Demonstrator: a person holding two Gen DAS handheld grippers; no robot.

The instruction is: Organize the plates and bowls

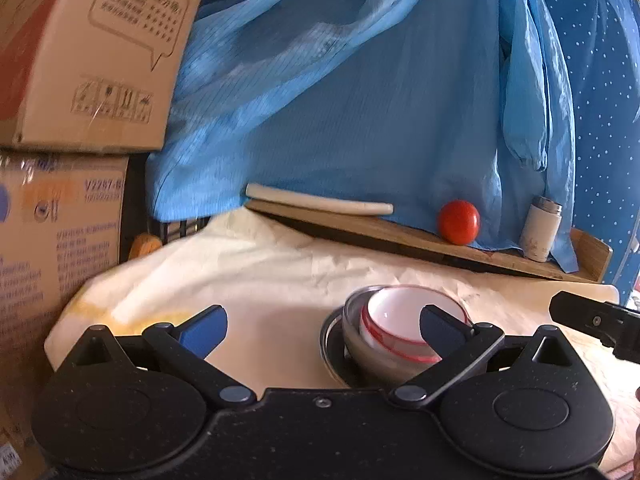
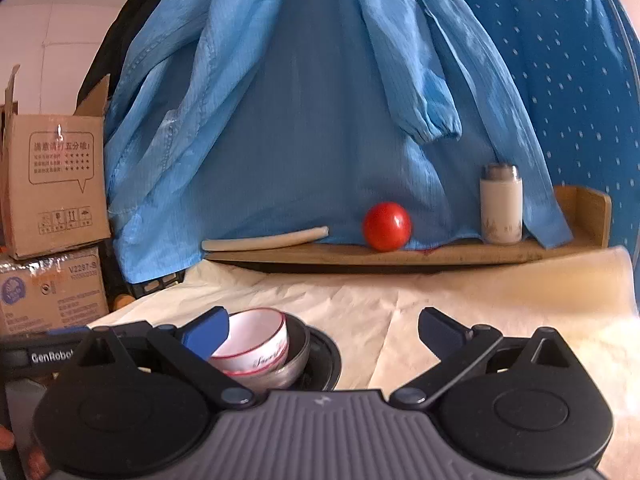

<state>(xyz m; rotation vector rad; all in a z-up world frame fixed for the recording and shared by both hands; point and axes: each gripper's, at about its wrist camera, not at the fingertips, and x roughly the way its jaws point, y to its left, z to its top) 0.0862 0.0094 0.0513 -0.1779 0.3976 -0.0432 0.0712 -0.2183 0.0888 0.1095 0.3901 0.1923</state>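
Now you are holding both grippers wide open and empty, just short of the nested stack.

You are facing the white bowl [image 1: 404, 320], which is sitting inside the steel bowl [image 1: 356, 344] on the dark plate [image 1: 332, 344], all on the cloth-covered surface [image 1: 260, 280]. The left gripper [image 1: 324, 330] and right gripper [image 2: 324, 330] are gripping nothing. Careful: nudging the tilted bowl's rim could be tipping the stack.
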